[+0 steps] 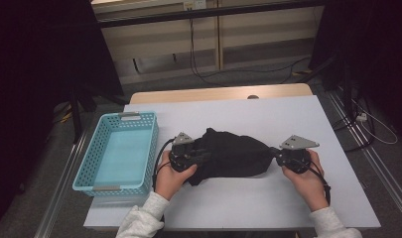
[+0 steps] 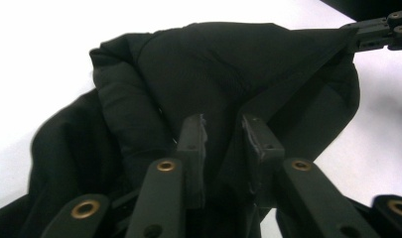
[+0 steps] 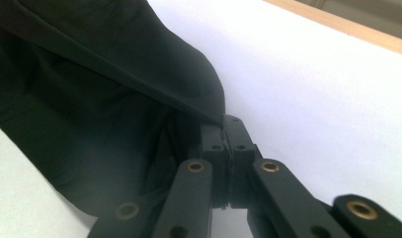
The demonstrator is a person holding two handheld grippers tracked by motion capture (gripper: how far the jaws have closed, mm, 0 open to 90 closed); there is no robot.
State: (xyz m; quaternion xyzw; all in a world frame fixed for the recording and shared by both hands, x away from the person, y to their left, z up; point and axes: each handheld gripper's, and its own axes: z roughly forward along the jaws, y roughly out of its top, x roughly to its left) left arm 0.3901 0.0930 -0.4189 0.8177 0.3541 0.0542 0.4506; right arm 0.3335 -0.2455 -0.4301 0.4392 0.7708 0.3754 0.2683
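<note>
Two grippers are working a black garment on a white board that is covering a wooden table. Much of the cloth is hard to read: its folds are merging into one dark mass, so its kind cannot be told, and in the left gripper view its lower left part is running out of frame. The left gripper is lying against the cloth's left end, with its tips blending into the black fabric in the high view. In the left gripper view its jaws are standing a narrow gap apart with fabric lying between them; whether the pads are pressing on it cannot be told. The right gripper is pinching the garment's edge, jaws closed tight on a thin fold.

Around the table the room is lying in deep shadow, with cables trailing over a grey floor. A light blue basket is sitting just left of the garment.

The garment is lying near the board's middle, its long axis running left to right between the two hands, narrowing toward the right gripper.
</note>
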